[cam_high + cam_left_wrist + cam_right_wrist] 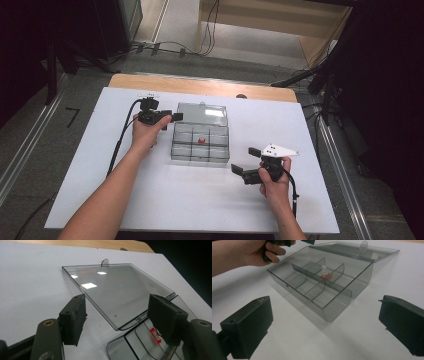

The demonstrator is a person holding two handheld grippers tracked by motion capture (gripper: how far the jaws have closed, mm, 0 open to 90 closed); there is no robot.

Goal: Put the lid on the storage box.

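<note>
Your left gripper [170,119] sits at the left rear corner of the clear plastic box [200,143], its matte black jaws apart with nothing clamped; the smooth, glossy lid [117,292] lies flat and open just beyond them. The box stands mid-table on the white tabletop [150,200], split by thin curved dividers. A small red-and-white item [325,273] rests in a middle compartment, too small to identify. Your right gripper [244,161] hangs near the box's front right, jaws wide, holding nothing.

Black two-jaw grippers [176,118] [246,161] — block pads, brass-ringed pivot screws [48,322], trailing black cables [121,137]; white three-cornered plate [280,150] atop right unit; bare, sleeveless forearms.
</note>
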